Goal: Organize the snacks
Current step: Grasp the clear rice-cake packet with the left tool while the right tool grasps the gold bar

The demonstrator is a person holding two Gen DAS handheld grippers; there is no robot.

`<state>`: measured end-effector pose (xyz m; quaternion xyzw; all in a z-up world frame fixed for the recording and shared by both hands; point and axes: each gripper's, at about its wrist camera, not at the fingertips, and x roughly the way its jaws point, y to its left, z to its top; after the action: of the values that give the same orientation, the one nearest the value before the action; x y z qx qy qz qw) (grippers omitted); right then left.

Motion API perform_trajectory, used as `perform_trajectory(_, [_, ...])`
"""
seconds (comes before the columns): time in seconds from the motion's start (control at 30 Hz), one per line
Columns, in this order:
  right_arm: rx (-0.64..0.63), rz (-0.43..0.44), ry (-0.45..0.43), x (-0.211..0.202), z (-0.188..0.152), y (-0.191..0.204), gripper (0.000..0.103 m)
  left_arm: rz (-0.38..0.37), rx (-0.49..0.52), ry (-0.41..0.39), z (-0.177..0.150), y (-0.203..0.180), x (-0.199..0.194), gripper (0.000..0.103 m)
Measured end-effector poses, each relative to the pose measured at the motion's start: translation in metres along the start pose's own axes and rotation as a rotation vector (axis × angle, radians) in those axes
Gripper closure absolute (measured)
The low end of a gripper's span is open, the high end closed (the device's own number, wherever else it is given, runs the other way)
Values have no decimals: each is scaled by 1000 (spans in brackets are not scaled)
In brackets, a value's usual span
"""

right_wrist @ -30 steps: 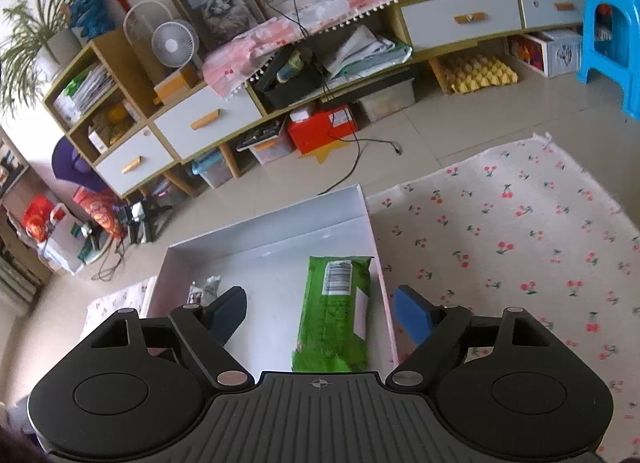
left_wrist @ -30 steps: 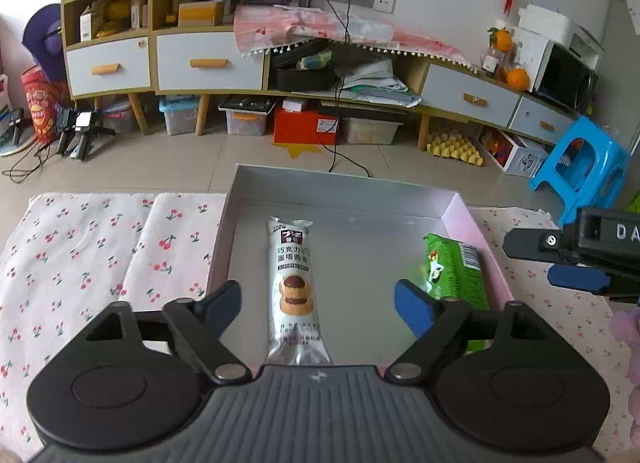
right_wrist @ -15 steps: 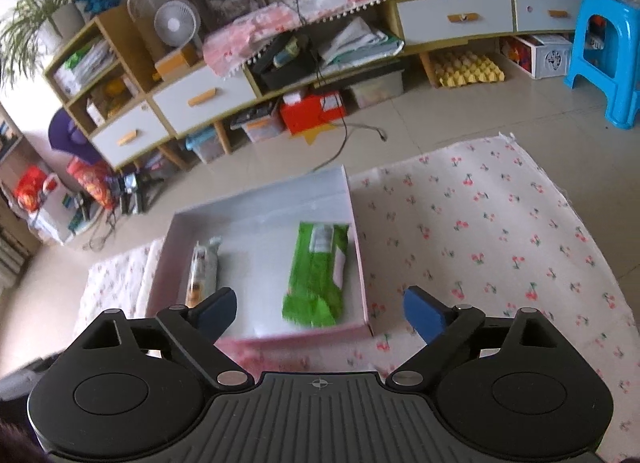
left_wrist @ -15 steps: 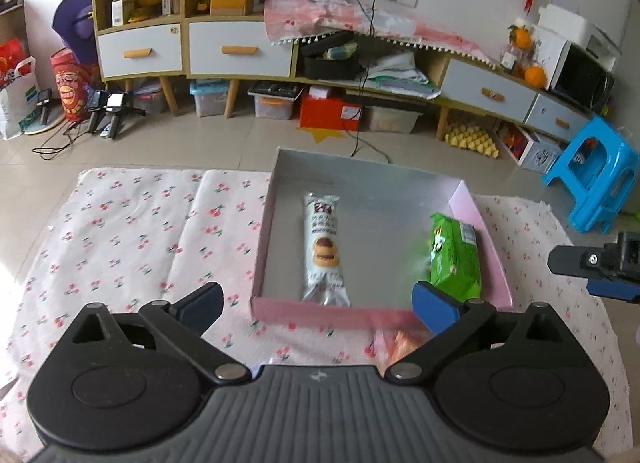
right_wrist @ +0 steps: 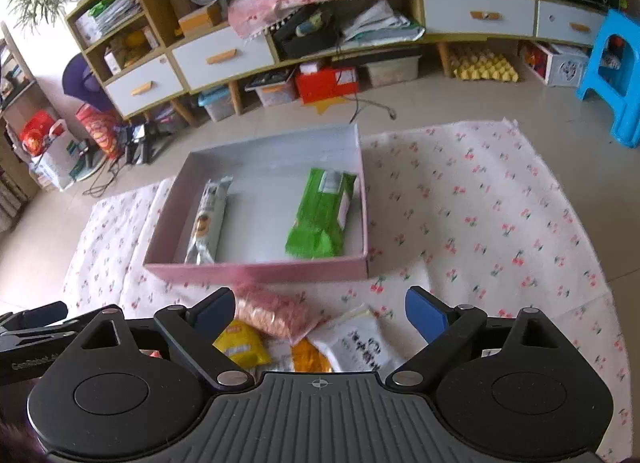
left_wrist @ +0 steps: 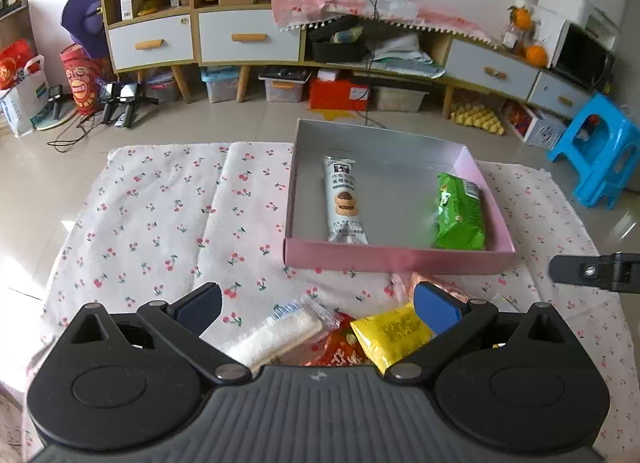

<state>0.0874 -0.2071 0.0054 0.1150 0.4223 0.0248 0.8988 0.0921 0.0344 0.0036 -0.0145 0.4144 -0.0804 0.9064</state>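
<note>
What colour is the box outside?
Pink box, silvery grey inside; clearest in the right wrist view.

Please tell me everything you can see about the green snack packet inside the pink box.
The green plastic snack packet is flat, sealed and slightly crinkled, with a white label and barcode near its far end. It lies lengthwise on the grey floor of the shallow pink cardboard box, close along the right wall, apart from the long silver biscuit packet. No hand-held gripper touches it.

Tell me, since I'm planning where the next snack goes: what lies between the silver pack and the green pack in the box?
Nothing: bare grey box floor separates the silver pack from the green pack. Both wrist views show it.
</note>
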Motion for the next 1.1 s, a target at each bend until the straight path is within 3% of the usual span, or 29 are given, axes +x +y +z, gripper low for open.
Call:
perform_trajectory(0.13, [-35,16,51,10,-14,2,9,9,67,11,-12,2,4,1])
perform_trajectory(0.4, [-163,-70,78,19,-30,7,9,37,127,32,-27,15,10,1])
perform_trajectory(0.6, [-249,-64,91,22,-36,12,9,1,228,99,-39,11,5,2])
perform_trajectory(0.73, [-321,-42,94,28,-38,16,9,-38,340,107,-50,4,0,7])
perform_trajectory(0.9, [-327,-8,112,37,-35,14,9,-46,499,110,-66,-1,0,26])
perform_trajectory(1.0, [-361,44,131,41,-37,18,9,-53,533,127,-70,1,5,36])
perform_trajectory(1.1, [-443,102,147,42,-47,28,9,-74,563,122,-72,2,5,37])
